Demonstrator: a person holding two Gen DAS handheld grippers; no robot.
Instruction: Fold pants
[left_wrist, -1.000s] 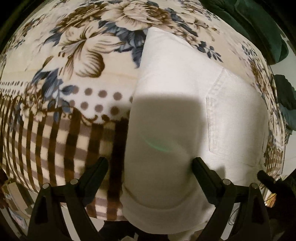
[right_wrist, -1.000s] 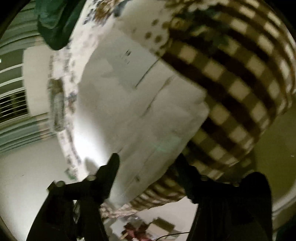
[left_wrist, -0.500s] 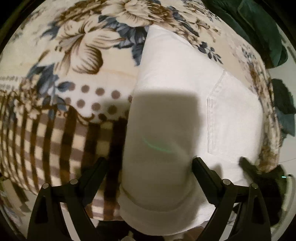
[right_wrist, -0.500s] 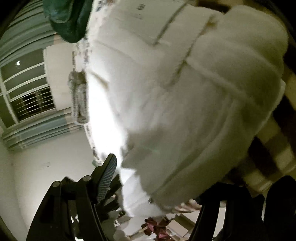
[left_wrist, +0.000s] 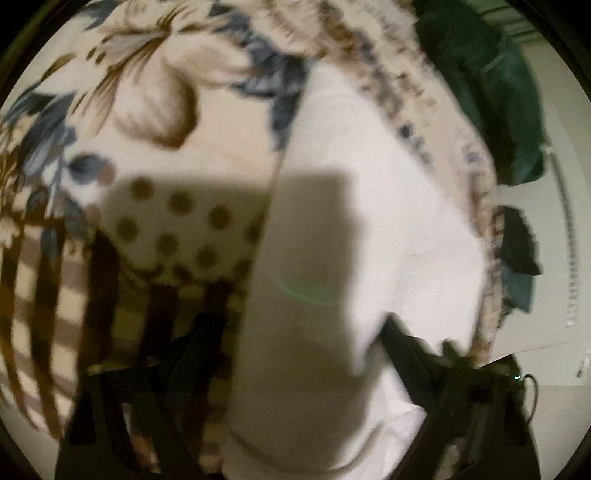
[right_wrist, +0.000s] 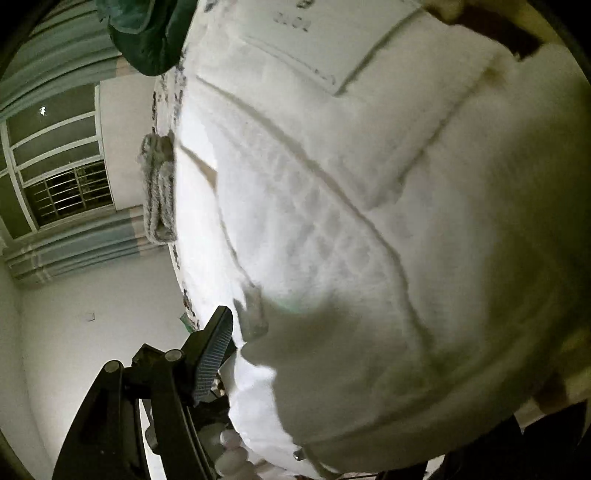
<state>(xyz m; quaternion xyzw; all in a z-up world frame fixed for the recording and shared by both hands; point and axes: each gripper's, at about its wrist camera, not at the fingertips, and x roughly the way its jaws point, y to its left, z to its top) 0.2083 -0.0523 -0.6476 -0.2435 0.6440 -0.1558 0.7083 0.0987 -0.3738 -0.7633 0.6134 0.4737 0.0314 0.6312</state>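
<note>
On floral blanket (left_wrist: 177, 110): folded white pants (left_wrist: 354, 206) | left gripper (left_wrist: 299, 354) closing astride pants edge | right gripper (right_wrist: 332, 362) closing over waistband, grip unclear

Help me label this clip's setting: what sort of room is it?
Probably a bedroom at home: white pants lie on a floral blanket over what looks like a bed, with a curtained window behind and green clothes heaped nearby.

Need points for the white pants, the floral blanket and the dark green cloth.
white pants (left_wrist: 351, 192): left wrist view, lit flat fabric above the shadow.
floral blanket (left_wrist: 159, 107): left wrist view, big cream flower print.
dark green cloth (left_wrist: 491, 96): left wrist view, middle of the bunched heap at top right.
</note>
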